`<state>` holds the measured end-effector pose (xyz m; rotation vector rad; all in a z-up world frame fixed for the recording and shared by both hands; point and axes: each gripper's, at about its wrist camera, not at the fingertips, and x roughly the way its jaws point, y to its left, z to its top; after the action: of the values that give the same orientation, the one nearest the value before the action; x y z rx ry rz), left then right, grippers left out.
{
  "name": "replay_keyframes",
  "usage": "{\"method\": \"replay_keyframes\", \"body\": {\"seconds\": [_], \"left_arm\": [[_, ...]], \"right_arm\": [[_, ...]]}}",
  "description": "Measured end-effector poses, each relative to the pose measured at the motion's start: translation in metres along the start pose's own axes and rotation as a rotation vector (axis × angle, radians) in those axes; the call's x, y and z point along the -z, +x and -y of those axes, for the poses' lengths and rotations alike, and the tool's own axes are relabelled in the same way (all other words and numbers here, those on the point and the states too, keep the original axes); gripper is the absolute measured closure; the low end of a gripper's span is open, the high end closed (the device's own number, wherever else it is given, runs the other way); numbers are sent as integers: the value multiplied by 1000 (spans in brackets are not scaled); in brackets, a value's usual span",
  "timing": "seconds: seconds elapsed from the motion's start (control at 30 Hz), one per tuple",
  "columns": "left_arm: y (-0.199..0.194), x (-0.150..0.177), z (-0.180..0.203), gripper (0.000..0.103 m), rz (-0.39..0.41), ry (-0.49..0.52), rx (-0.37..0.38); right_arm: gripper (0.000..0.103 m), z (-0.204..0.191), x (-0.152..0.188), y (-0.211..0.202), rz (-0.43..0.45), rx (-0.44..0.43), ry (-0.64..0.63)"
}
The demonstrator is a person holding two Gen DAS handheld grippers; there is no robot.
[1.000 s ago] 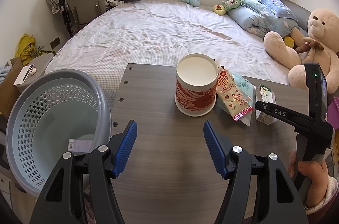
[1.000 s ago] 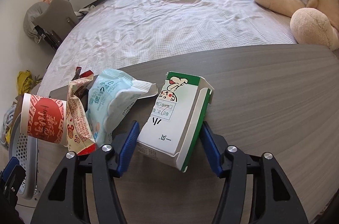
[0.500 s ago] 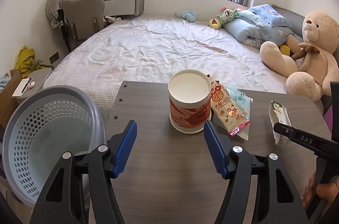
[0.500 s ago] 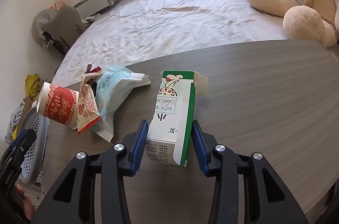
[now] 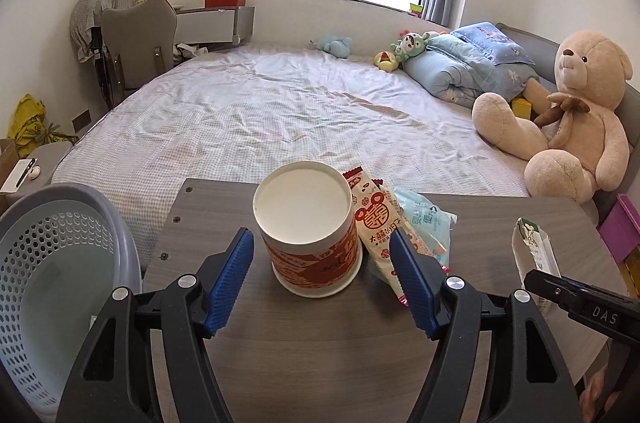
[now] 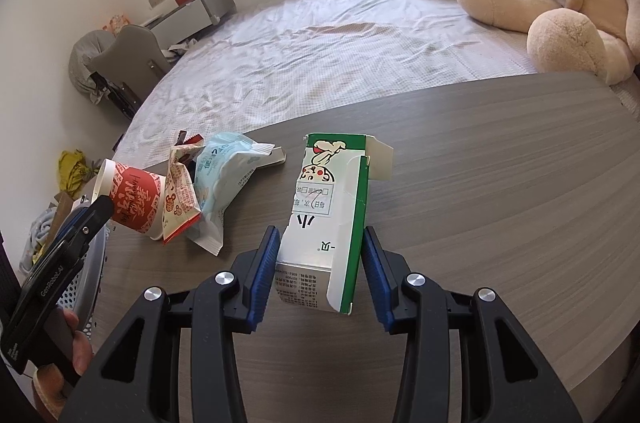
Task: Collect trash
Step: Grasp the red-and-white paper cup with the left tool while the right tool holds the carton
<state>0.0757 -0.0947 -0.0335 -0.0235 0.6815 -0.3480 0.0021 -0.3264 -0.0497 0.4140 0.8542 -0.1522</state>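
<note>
A red-and-white paper cup [image 5: 308,227] stands upright on the grey wooden table [image 5: 300,351]. My left gripper [image 5: 320,237] has a blue pad on each side of it. The jaws are opening and neither pad presses on the cup. A red snack wrapper [image 5: 376,223] and a pale blue wrapper [image 5: 424,219] lie just right of the cup. My right gripper [image 6: 320,231] is shut on a green-and-white milk carton [image 6: 328,207], holding its lower end just above the table. The carton [image 5: 534,251] also shows at the right of the left wrist view.
A blue perforated basket [image 5: 52,263] stands off the table's left edge, below table height. Beyond the table's far edge is a bed [image 5: 300,111] with a large teddy bear [image 5: 572,119] at its right. A grey chair [image 5: 136,47] stands far left.
My left gripper has moved forward to the cup, which now sits between its pads. My right gripper has closed on the milk carton and raised it a little.
</note>
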Motion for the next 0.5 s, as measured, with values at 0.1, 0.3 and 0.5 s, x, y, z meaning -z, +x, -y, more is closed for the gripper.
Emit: {"method": "replay_keyframes", "body": {"seconds": [0.1, 0.3, 0.5], "left_arm": [[9, -3, 0, 36, -5, -18, -3], [25, -6, -3, 36, -26, -50, -1], [33, -6, -8, 36, -44, -83, 19]], "right_arm": [[62, 0, 1, 1, -4, -7, -1], [62, 1, 3, 5, -15, -20, 1], [62, 1, 3, 7, -19, -26, 1]]}}
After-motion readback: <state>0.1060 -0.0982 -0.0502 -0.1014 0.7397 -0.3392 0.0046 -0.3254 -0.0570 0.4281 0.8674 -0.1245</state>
